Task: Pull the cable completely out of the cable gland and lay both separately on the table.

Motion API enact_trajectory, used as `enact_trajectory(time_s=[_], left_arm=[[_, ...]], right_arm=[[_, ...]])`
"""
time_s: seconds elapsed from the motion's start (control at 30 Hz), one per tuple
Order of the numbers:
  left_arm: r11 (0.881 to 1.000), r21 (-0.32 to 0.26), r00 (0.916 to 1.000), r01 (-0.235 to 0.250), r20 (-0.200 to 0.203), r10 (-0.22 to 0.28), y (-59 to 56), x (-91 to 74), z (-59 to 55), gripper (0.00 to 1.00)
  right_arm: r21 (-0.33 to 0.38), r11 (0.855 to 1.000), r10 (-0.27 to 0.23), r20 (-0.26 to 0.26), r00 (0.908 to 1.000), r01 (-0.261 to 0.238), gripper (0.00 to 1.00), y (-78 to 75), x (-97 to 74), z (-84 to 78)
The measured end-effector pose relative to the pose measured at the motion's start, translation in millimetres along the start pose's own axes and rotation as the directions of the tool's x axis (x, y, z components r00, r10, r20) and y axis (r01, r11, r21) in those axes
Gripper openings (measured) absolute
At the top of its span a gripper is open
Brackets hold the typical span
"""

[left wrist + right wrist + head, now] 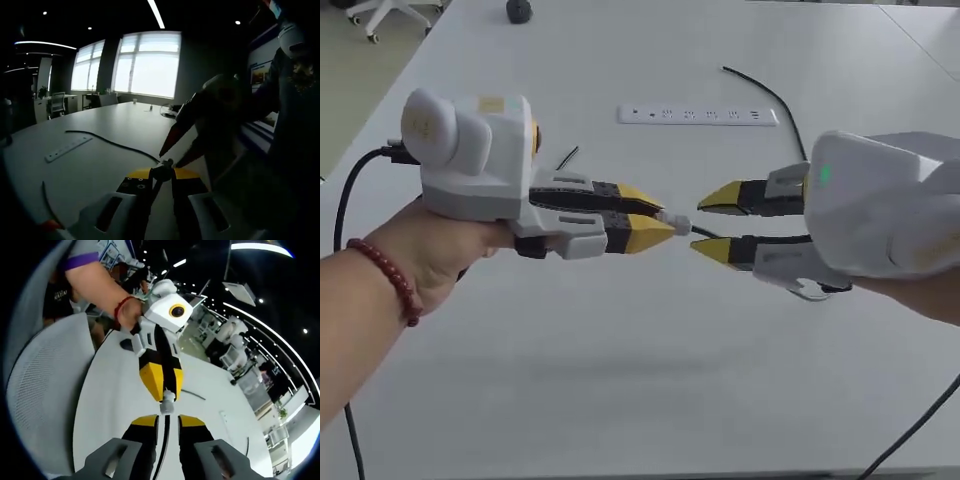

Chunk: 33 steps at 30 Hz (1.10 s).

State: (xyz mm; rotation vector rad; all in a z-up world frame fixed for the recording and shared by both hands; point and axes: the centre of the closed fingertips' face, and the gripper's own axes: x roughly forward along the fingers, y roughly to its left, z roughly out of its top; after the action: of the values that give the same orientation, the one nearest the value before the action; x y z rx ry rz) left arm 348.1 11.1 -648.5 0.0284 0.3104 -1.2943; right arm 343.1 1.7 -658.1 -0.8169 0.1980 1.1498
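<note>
Head view has the left gripper (668,216) clenched on the cable gland (675,222), a small pale grey fitting held above the white table (620,350). In the right gripper view the thin black cable (164,441) runs from it between the right gripper (697,225), whose jaws stand apart, released

Lower frame, table (620,400) lies bare and wide open; upper centre, the power strip (698,115) and the cable (766,90) bar the way.
</note>
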Motion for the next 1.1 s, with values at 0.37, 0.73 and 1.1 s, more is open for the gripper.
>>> enact_trajectory(time_s=[0.37,0.73,1.1], left_arm=[[1.000,0.002,1.0000,0.009,0.001,-0.009,-0.9,1.2,0.5,0.16],[1.000,0.006,0.9999,-0.011,-0.007,0.011,4.4,-3.5,-2.3,0.16],[1.000,0.011,0.9999,-0.012,0.006,0.012,5.5,-7.2,-0.5,0.15]], right_arm=[[-0.036,0.999,0.012,-0.030,0.9995,-0.013,0.00,2.3,3.4,-4.0],[-0.079,0.997,-0.010,-0.068,0.9977,0.005,0.00,-2.6,-2.2,-19.4],[-0.019,1.000,-0.013,-0.170,0.9854,0.010,0.00,-2.3,-10.1,-72.8]])
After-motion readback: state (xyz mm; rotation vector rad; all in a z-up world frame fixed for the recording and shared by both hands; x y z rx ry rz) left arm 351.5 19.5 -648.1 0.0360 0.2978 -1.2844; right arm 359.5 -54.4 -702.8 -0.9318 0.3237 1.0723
